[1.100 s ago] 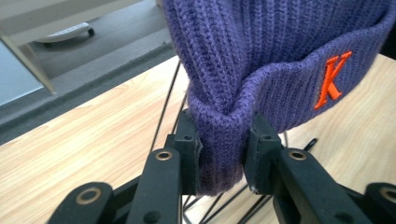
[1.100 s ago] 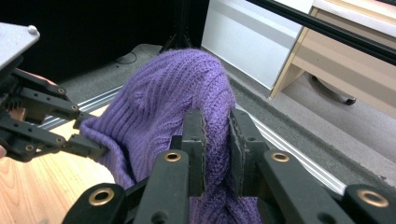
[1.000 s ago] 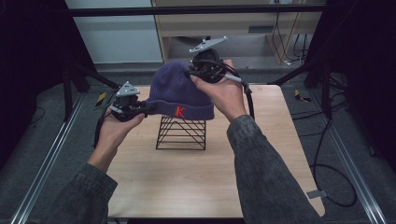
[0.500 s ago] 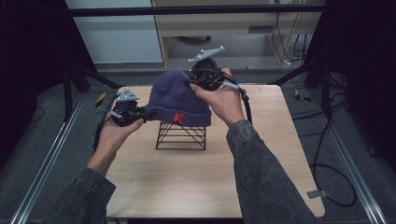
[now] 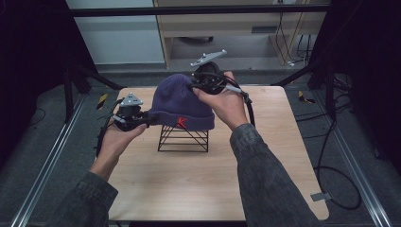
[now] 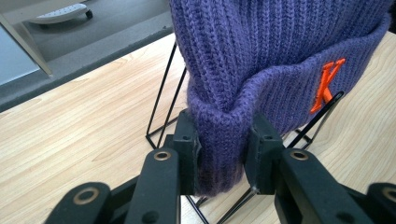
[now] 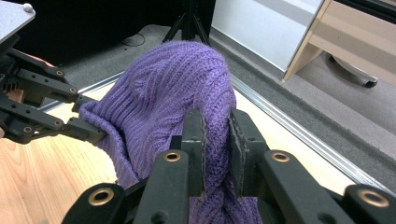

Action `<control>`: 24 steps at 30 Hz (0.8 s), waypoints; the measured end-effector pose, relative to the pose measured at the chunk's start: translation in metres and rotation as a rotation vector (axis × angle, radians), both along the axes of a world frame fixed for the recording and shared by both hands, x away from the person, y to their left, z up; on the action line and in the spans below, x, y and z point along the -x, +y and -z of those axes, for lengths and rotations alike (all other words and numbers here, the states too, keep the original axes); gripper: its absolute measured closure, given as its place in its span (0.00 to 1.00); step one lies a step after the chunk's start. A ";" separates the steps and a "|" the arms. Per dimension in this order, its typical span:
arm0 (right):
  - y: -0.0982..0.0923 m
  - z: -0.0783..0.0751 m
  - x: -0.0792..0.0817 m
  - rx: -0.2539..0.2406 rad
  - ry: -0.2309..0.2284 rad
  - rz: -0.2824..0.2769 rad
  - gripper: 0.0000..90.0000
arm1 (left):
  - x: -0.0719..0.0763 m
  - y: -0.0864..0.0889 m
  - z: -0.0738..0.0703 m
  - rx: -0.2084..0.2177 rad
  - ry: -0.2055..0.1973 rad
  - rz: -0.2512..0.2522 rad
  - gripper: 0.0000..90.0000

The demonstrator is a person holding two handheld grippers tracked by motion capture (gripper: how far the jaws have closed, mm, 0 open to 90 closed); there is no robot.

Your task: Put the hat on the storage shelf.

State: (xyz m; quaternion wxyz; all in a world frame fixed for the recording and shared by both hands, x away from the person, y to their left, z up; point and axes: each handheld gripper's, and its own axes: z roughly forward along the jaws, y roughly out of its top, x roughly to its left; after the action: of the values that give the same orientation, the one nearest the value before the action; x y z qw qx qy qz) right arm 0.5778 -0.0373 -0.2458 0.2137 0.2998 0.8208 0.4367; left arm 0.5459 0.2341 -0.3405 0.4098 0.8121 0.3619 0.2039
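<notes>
Both claws clamped on purple beanie (image 5: pixel 182 101): left claw (image 5: pixel 142 118) at cuff, right claw (image 5: pixel 198 85) at crown. Lifted higher off wire stand (image 5: pixel 183 138) than a second ago; probably being removed.

Dim, dark-edged high view; both gripper views brighter, sharp.

Mid-frame, the hat (image 5: pixel 182 101) sits over the wire stand (image 5: pixel 183 139) on the surface (image 5: pixel 198 184), left gripper (image 5: pixel 150 117) at its left edge, right gripper (image 5: pixel 193 86) behind its top.
</notes>
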 end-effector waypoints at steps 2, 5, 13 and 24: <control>0.000 0.000 0.000 0.000 -0.005 -0.004 0.87 | 0.000 0.000 0.000 -0.001 -0.002 0.003 0.76; 0.000 -0.001 0.002 0.001 -0.002 -0.005 0.87 | 0.000 0.000 0.001 -0.005 -0.001 0.005 0.76; 0.004 0.003 0.004 0.004 0.002 -0.013 0.87 | 0.001 0.002 0.007 -0.002 0.008 -0.001 0.76; 0.003 0.004 0.005 -0.005 0.005 -0.015 0.87 | 0.002 0.002 0.009 -0.005 0.008 0.003 0.76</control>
State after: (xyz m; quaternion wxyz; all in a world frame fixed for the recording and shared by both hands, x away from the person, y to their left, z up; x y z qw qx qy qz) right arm 0.5729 -0.0346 -0.2501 0.2077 0.2950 0.8225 0.4397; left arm 0.5443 0.2357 -0.3496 0.4066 0.8144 0.3619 0.2011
